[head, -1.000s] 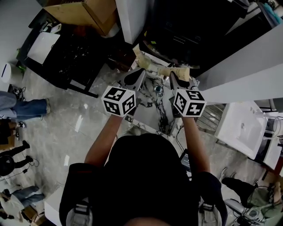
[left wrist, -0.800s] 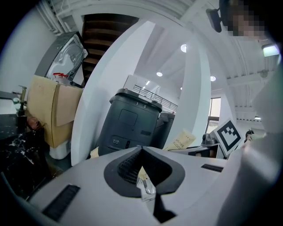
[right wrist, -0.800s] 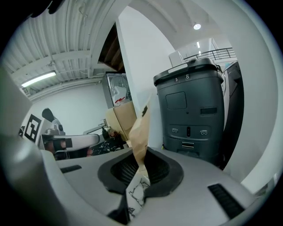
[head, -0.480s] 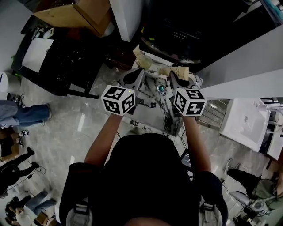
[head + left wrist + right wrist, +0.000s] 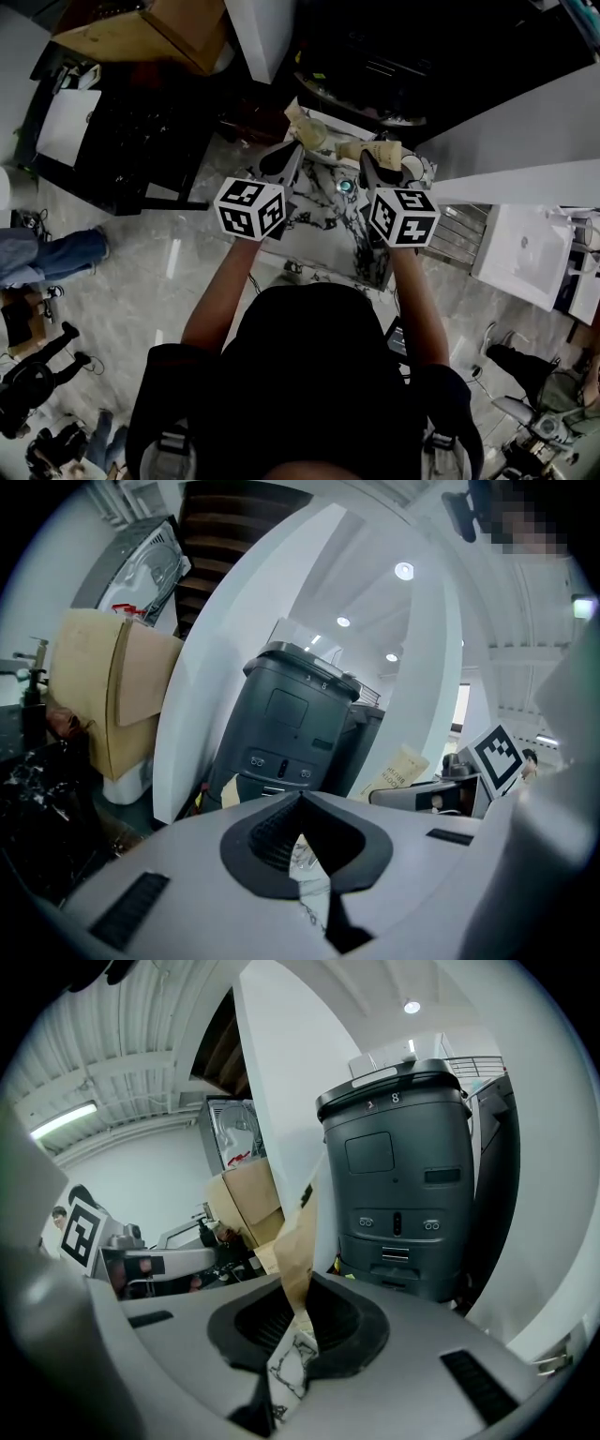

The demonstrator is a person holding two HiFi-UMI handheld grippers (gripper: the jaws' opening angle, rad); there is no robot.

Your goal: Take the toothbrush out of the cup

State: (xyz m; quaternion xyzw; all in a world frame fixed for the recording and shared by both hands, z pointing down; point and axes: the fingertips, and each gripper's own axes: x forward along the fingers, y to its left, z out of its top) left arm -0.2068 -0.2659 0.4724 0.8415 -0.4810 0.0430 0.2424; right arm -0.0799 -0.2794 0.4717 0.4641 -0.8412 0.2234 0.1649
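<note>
Right gripper (image 5: 300,1309) jaws nearly closed, pinching boxed toothbrush (image 5: 298,1232), which looks clear of cup (image 5: 314,134). Left gripper (image 5: 301,803) fully closed, empty, near cup, probably to steady it.

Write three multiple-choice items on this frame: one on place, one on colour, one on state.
1. Where is the tan toothbrush package? A on the floor; B between the right gripper's jaws; C in a cardboard box.
2. What colour is the bin ahead? A red; B yellow; C dark grey.
3. How does the left gripper stand? A shut and empty; B wide open; C clamped on a cup.

1 B: the right gripper view shows its pads on the package.
2 C: both gripper views show it dark grey.
3 A: its jaw tips meet with nothing between.
</note>
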